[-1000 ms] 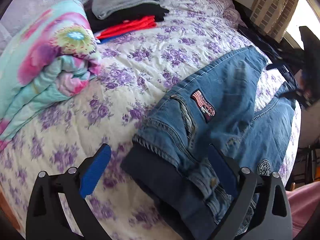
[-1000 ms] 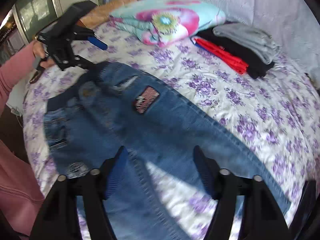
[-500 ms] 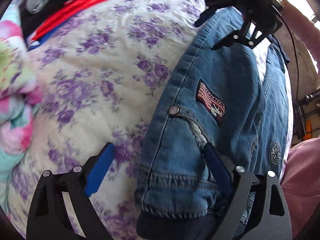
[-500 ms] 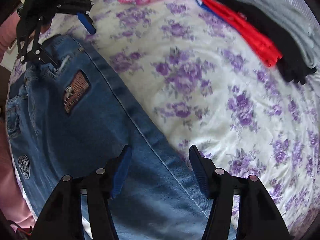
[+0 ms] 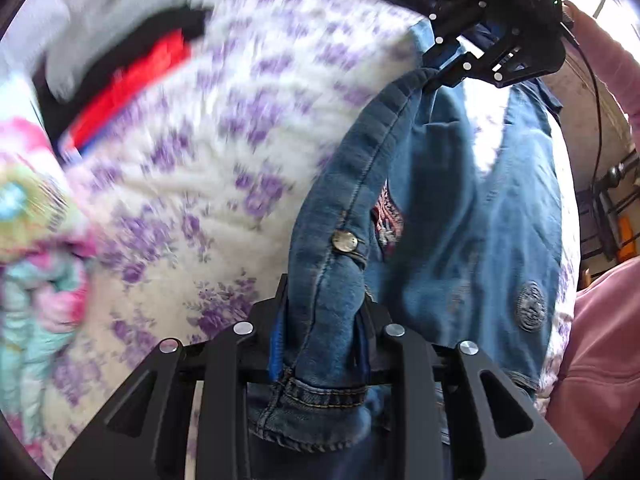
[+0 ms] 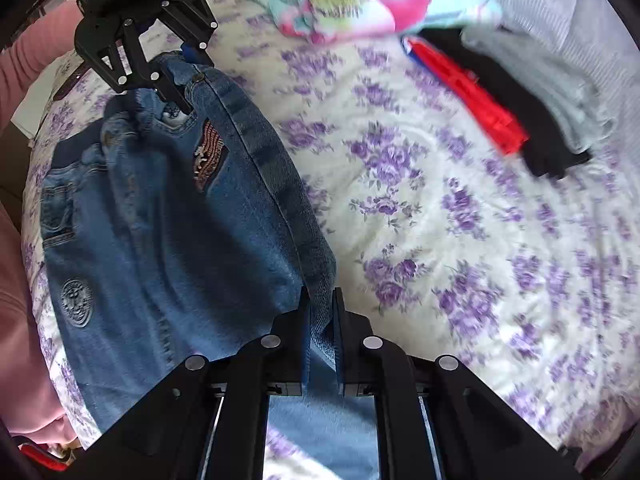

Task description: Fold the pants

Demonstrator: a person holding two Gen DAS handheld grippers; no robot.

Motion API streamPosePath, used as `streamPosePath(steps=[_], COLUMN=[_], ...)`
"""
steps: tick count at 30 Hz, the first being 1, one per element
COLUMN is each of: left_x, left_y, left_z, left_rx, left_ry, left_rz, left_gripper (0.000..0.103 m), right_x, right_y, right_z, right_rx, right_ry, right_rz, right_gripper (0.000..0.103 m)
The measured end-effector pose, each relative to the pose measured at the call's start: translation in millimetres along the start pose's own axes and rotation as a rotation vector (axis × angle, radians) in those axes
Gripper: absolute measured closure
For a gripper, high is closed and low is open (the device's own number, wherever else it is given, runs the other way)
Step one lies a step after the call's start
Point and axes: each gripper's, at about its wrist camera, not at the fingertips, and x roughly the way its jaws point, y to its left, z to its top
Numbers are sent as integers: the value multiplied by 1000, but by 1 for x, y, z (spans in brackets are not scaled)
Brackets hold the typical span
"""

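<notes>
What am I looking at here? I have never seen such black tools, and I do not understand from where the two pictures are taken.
No robot is here: a person in a pink sleeve holds a two-finger gripper in each hand. Each gripper carries a camera that looks forward along its fingers, so the black frame at the bottom of each picture is that gripper itself.

In the left camera's picture, the left gripper is shut on the waist end of the jeans. In the right camera's picture, the right gripper is shut on the same edge, farther down the leg.

The jeans lie on a bed with a purple-flowered sheet. Beside them are a colourful folded blanket and a pile of folded clothes.
</notes>
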Motion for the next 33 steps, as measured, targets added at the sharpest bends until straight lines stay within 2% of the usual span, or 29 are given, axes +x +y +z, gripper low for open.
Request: streamPosePath(steps=[4,7,9,13,16,18,20,23,24,25,27,28,29,31,33], left_x=[-46,-70,-74,-59,-38,-21,-5,-6,-10,-17,-35,-48,-57,-76,-90], left_y=[-57,-105,-133,-190,-215,-226,-233,-236,-236,-236,-237,-240,-241,-240,-235], left_z=[-13,-38,-56,-106,-134,-149,-160,-168,-170,-171,-175,-178,-179,-176,-171], left_rx=[119,190,225,276,288,287,261,195,168,141,115,104,95,67,-5], left_ry=[-73,-115,-127,-113,-108,-108,-129,-192,-204,-221,-259,-294,-325,-388,-462], left_rz=[119,157,166,182,182,214,248,290,291,285,241,233,244,240,181], left_gripper=[78,78,78,81,82,82,82,81,81,79,59,38,28,27,27], right_x=[-63,-93,-99,-78,-49,-27,-5,3,1,-8,-31,-41,-49,-65,-75], right_y=[48,91,126,191,230,249,263,280,281,282,281,277,274,260,242], right_z=[-26,-43,-60,-88,-114,-129,-138,-143,-142,-140,-139,-139,-140,-139,-137], right_rx=[-28,-76,-138,-225,-247,-258,-267,-287,-284,-265,-213,-181,-146,-32,113], right_ry=[-99,-149,-163,-182,-185,-176,-154,-169,-174,-195,-263,-293,-315,-369,-420], right_rz=[-139,-226,-288,-374,-419,-427,-434,-513,-514,-487,-391,-345,-313,-269,-208], right_gripper=[93,93,93,93,93,93,88,79,68,53,41,41,41,41,41])
